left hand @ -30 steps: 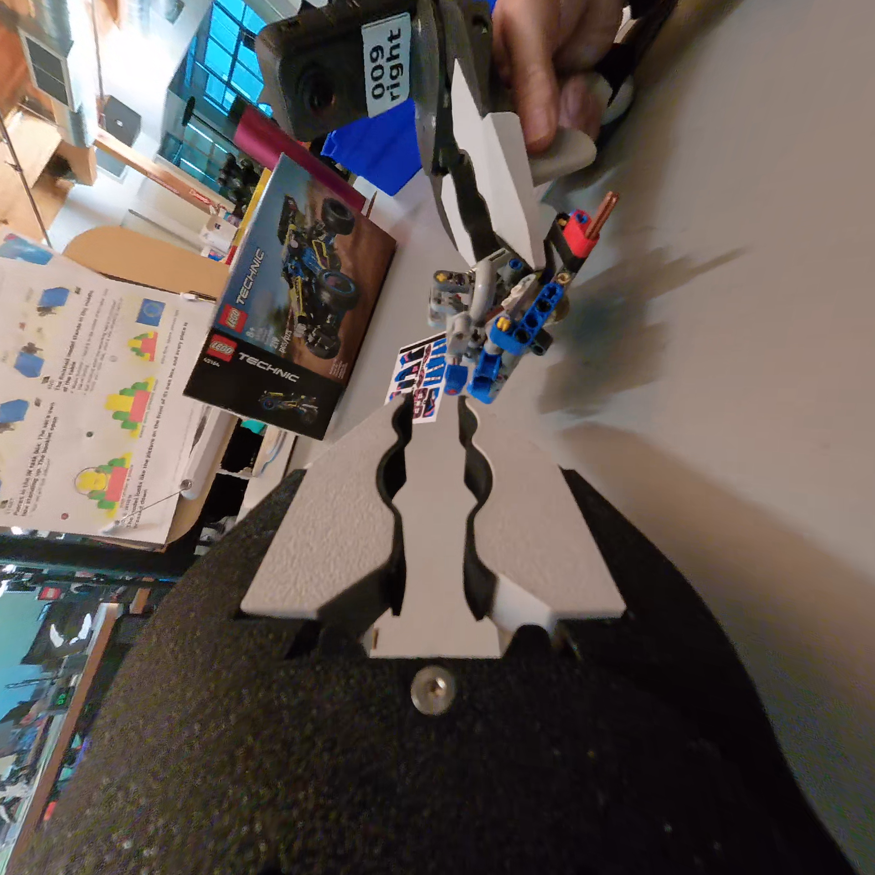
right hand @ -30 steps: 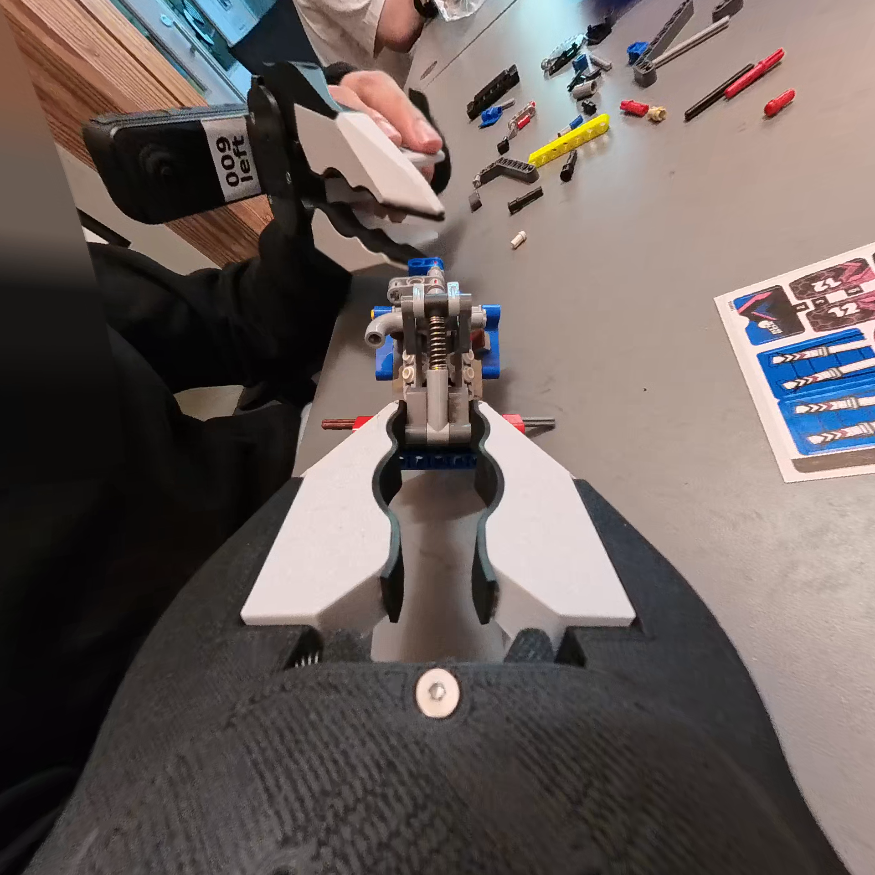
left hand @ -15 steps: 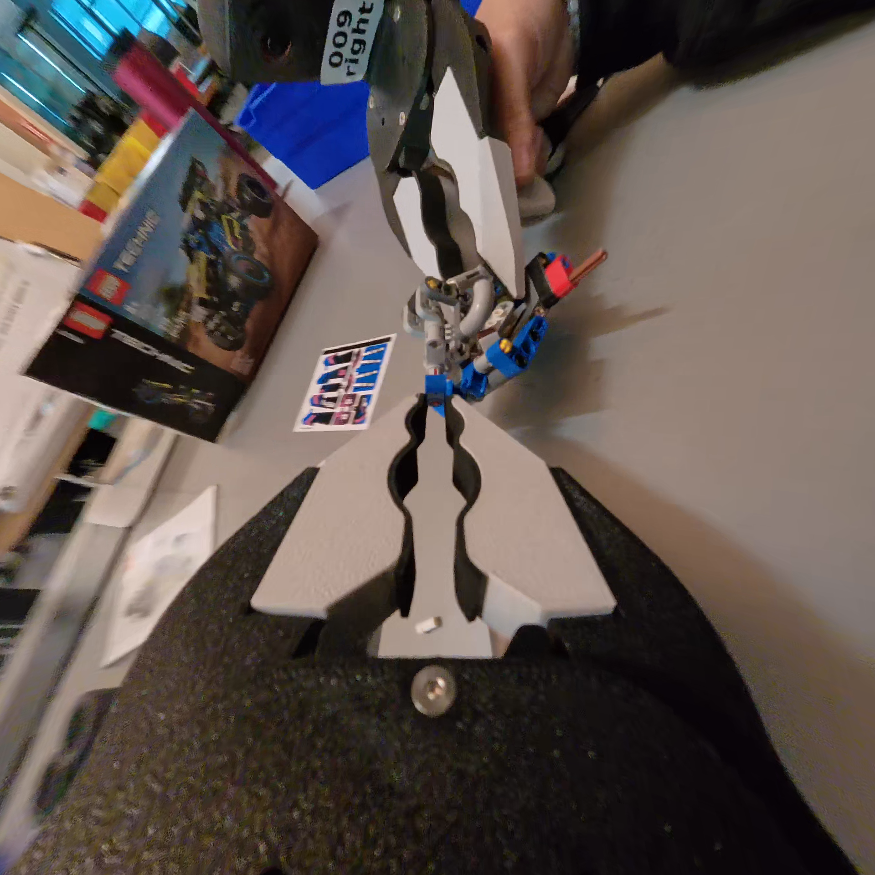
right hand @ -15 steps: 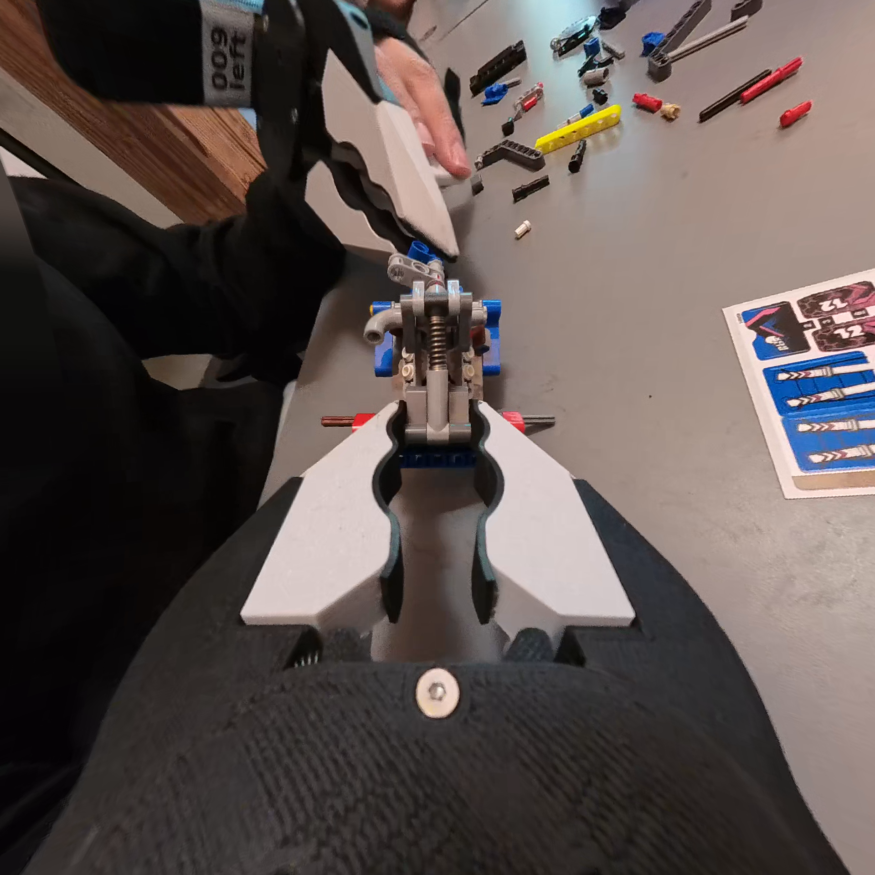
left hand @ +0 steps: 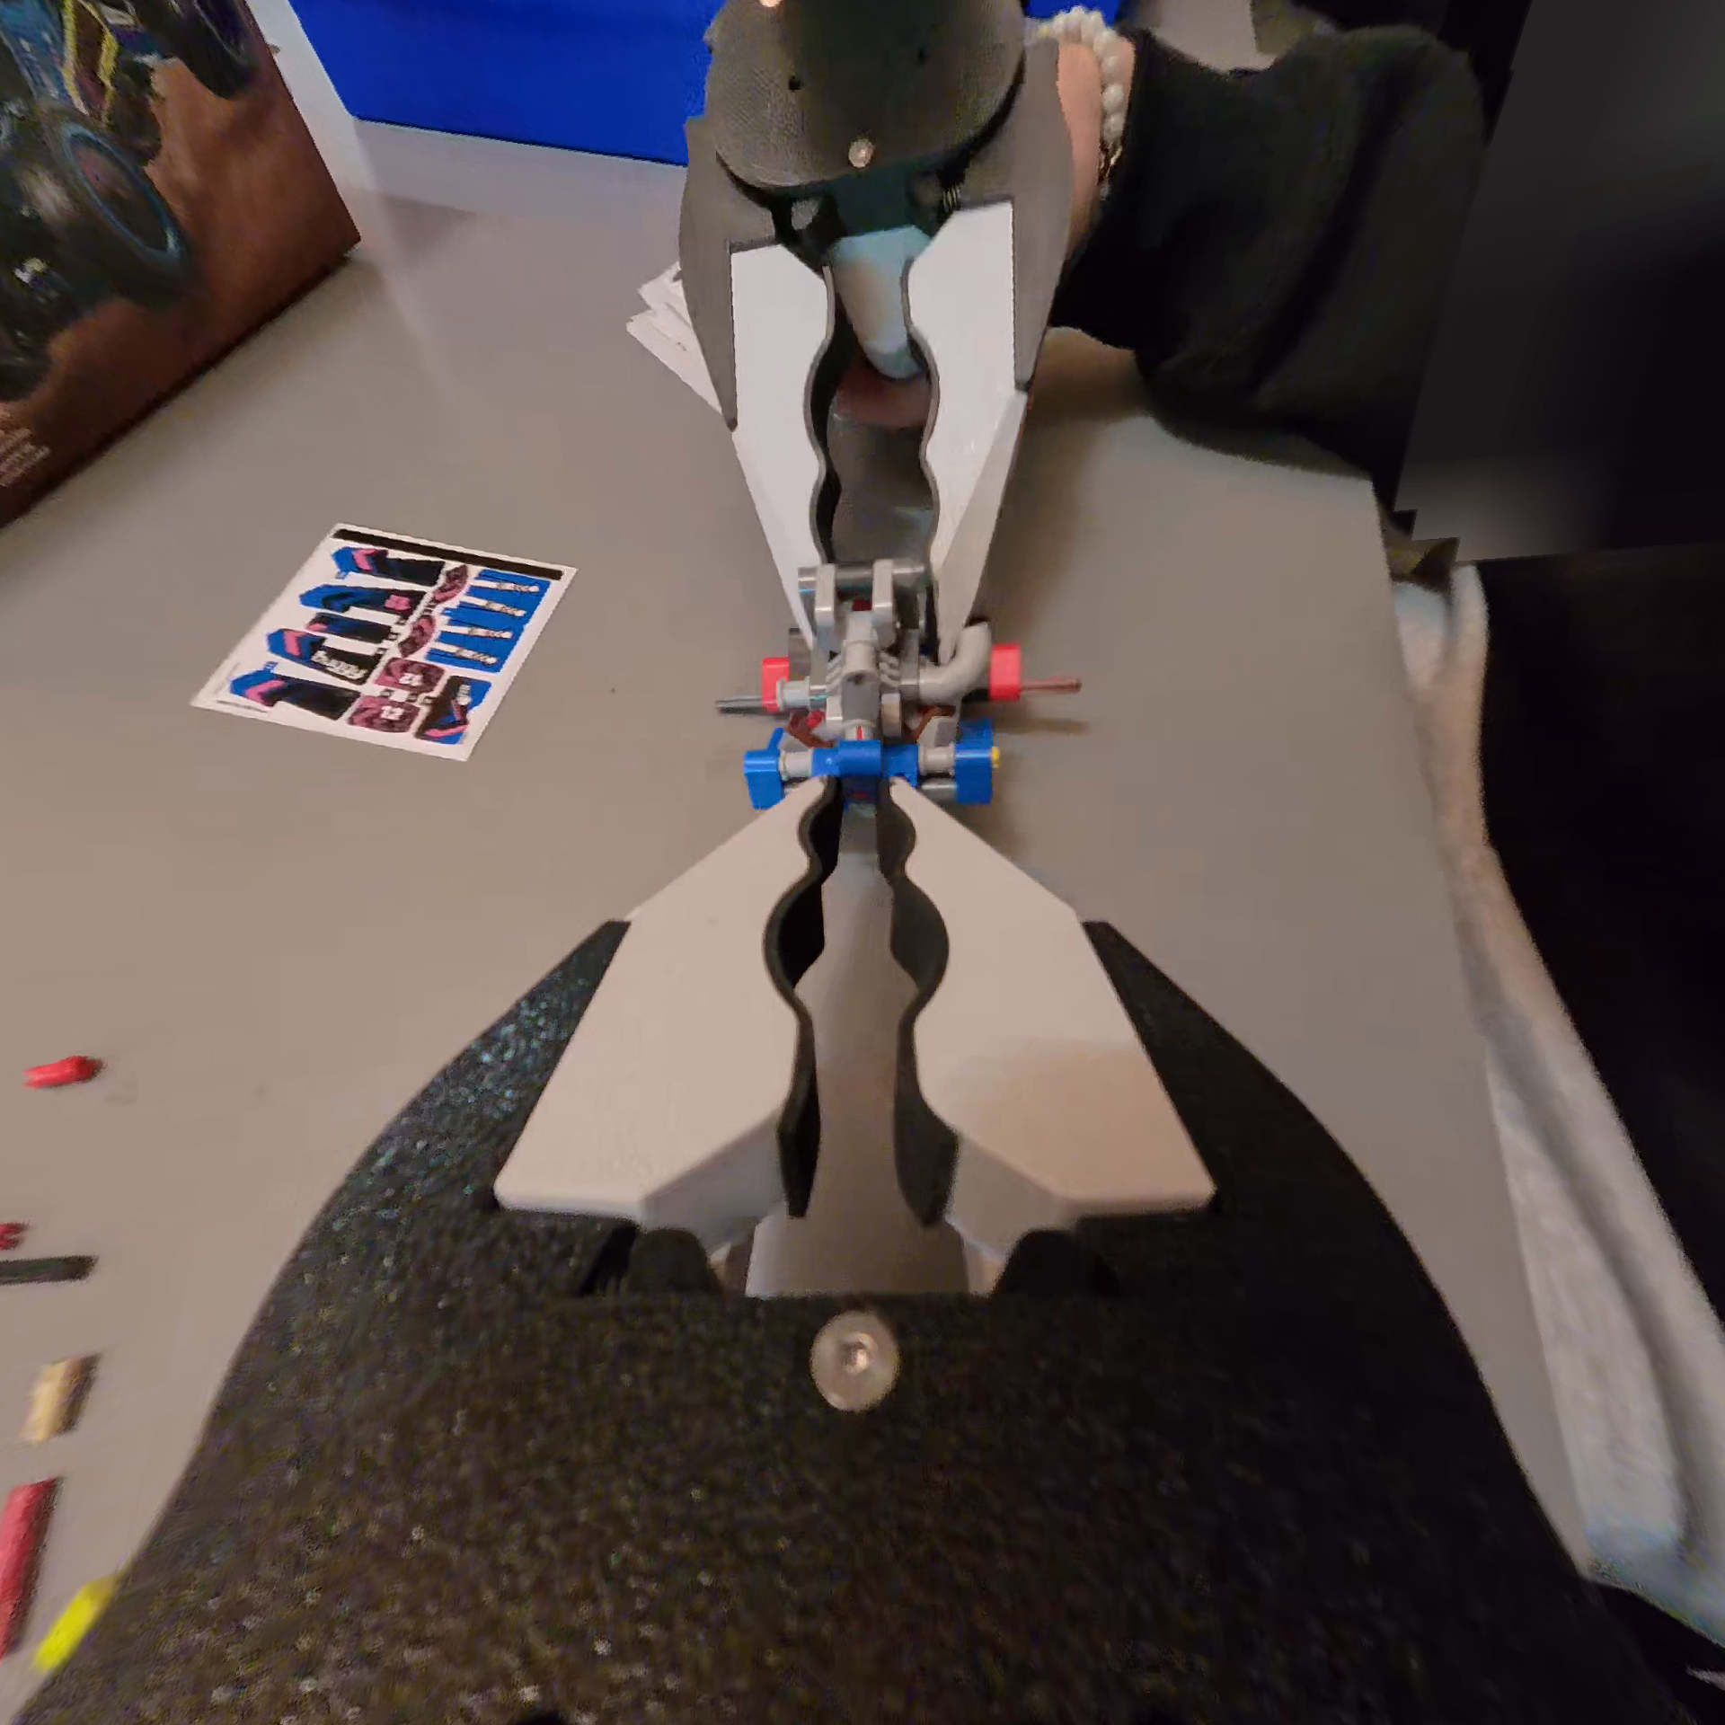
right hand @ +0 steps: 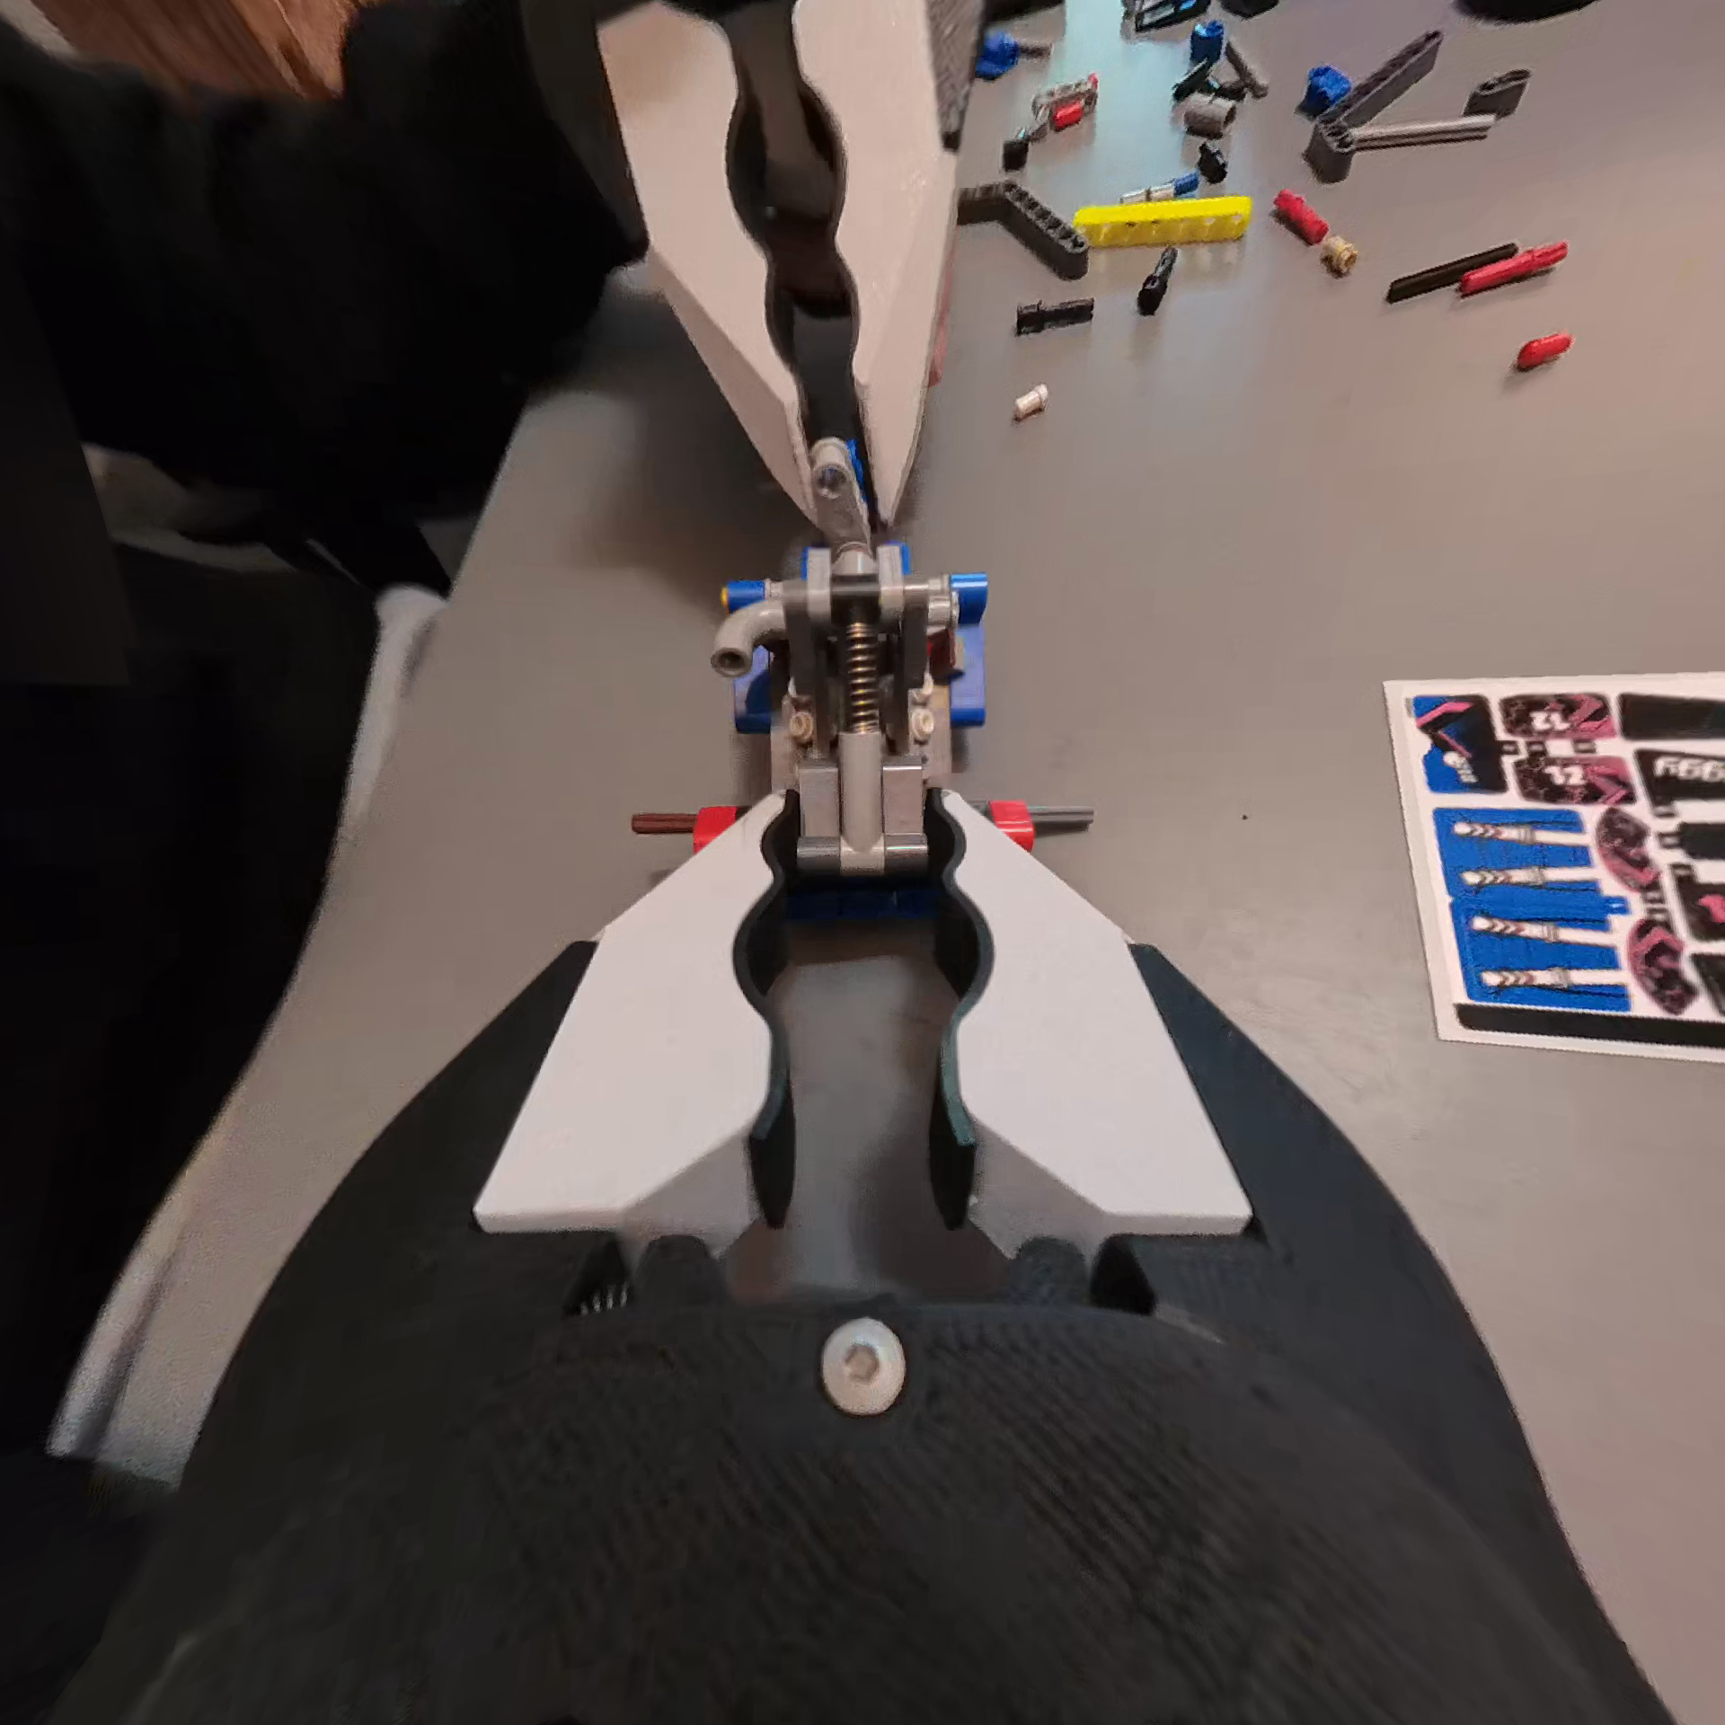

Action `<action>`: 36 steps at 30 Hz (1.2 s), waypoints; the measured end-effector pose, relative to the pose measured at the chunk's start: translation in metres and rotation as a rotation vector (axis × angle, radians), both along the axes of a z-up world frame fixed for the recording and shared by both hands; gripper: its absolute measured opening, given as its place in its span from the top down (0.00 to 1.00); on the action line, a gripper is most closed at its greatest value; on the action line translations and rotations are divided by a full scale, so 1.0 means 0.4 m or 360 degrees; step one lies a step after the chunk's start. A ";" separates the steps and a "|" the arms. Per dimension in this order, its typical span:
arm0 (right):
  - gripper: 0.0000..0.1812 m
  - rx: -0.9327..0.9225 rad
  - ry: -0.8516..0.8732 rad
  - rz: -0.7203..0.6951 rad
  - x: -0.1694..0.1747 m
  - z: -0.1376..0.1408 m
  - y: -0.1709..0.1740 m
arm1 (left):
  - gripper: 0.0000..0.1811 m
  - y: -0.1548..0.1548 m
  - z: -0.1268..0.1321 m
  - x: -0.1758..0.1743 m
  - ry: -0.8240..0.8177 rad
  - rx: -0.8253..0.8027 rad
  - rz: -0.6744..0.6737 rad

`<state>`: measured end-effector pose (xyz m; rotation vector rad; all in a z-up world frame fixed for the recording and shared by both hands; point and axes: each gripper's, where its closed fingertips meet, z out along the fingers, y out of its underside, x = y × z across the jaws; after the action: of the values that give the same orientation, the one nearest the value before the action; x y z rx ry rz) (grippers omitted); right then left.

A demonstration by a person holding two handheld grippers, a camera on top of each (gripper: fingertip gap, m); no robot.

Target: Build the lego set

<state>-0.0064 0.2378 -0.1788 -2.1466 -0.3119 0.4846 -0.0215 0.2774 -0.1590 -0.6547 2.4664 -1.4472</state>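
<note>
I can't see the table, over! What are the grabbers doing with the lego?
Right gripper clamped on lego model's grey end. Left gripper pinching its blue tip. Model on table, nothing blocking.

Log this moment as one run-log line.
right gripper: shut on lego assembly | left gripper: shut on its blue end | table: sticker sheet

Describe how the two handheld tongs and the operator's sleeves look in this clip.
Both tongs match: the left tongs and right tongs have pale grey wedge-shaped fingers with wavy black inner pads, set in a rough black body with a silver screw below the fingers. The person wears black sleeves and a pearl-like bead bracelet.
</note>
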 end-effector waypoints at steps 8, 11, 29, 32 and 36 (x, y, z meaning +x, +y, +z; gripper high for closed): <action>0.87 0.0122 -0.0375 0.0044 0.006 -0.010 0.001 | 0.98 -0.002 -0.004 -0.006 -0.0070 0.0074 -0.0039; 0.85 0.0137 -0.0382 0.0004 0.016 0.000 -0.001 | 0.98 -0.003 -0.007 -0.006 -0.0087 0.0085 -0.0047; 0.98 0.0418 -0.0425 -0.0068 0.019 0.068 0.030 | 0.98 -0.006 0.000 0.002 -0.0126 0.0046 -0.0024; 0.98 0.0416 -0.0413 -0.0053 0.014 0.067 0.030 | 0.98 -0.002 -0.004 0.005 -0.0147 0.0087 -0.0003; 0.98 0.0415 -0.0435 -0.0070 0.019 0.067 0.030 | 0.98 0.000 -0.004 0.015 -0.0179 0.0106 0.0064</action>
<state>0.0012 0.2499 -0.1522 -1.9578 -0.4529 0.1148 -0.0157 0.2773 -0.1605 -0.5895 2.3907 -1.3426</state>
